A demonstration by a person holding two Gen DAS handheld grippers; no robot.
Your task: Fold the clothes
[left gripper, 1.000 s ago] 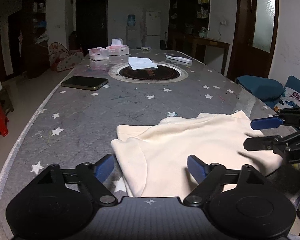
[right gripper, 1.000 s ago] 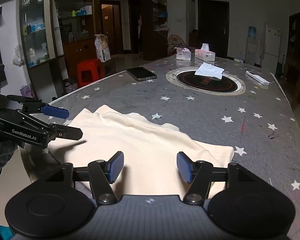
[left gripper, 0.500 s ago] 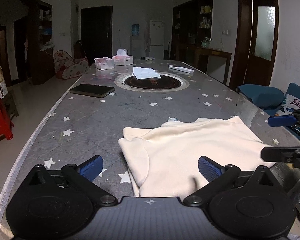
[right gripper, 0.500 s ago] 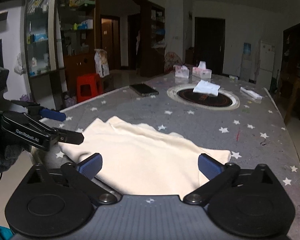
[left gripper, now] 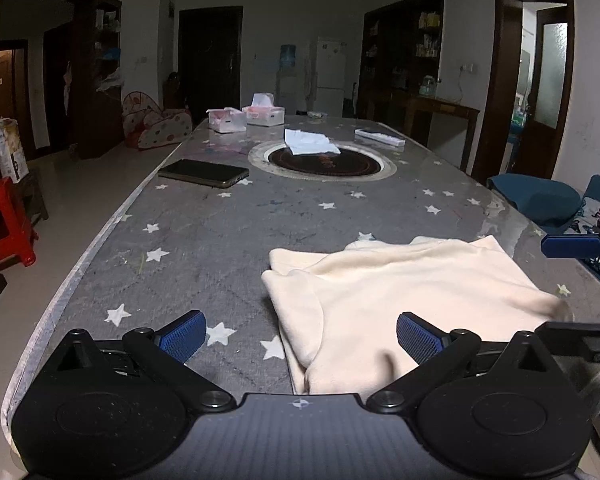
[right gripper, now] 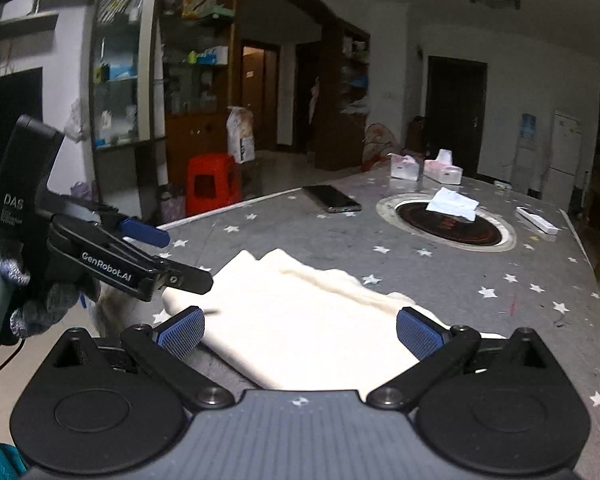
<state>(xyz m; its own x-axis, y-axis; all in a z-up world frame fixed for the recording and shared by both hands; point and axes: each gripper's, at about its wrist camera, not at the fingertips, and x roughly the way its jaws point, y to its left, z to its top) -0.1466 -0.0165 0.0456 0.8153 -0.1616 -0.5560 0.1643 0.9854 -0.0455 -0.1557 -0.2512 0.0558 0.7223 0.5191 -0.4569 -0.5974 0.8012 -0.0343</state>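
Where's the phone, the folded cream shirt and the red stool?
phone (left gripper: 203, 173), left wrist view, middle of its dark screen
cream shirt (left gripper: 400, 296), left wrist view, its flat top layer
red stool (right gripper: 212, 178), right wrist view, its front side

A grey table (left gripper: 220, 240) printed with white stars carries a dark phone (left gripper: 203, 173) near its left edge, a round black hob (left gripper: 324, 161) set into the middle with a white tissue (left gripper: 310, 145) lying over its far rim, and a white remote (left gripper: 379, 137) beyond to the right. Two tissue boxes (left gripper: 246, 117) stand side by side at the far end. Off the table are a red stool (right gripper: 211, 179), a white fridge (left gripper: 329, 76), dark shelves (right gripper: 188, 72) and a blue cushion (left gripper: 536, 198).
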